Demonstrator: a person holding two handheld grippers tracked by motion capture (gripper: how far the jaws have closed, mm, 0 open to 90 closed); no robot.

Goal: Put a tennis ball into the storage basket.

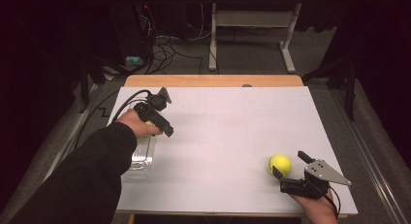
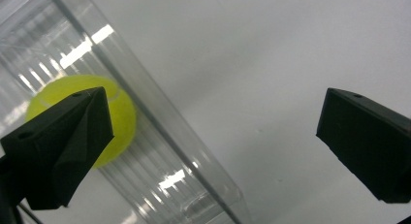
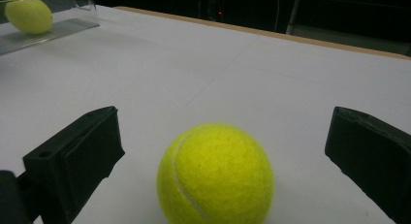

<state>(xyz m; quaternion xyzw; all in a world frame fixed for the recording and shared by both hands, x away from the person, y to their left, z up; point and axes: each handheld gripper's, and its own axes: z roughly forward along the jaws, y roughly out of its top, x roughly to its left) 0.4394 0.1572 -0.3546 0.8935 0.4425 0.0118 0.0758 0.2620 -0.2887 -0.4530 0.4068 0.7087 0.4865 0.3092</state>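
Ball [image 1: 279,164] sits near right on table [image 1: 218,136], framed by right gripper [image 1: 291,166], jaws apart, not yet clamped. Second ball [image 2: 116,117] lies in clear tray [image 1: 143,156]; left gripper [image 2: 213,132] is held spread above it. Closing is likely called for next.

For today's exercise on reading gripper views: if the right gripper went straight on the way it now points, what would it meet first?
The right gripper, jaws wide open, would probably meet the tennis ball on the table first; it sits between the jaws, just ahead.
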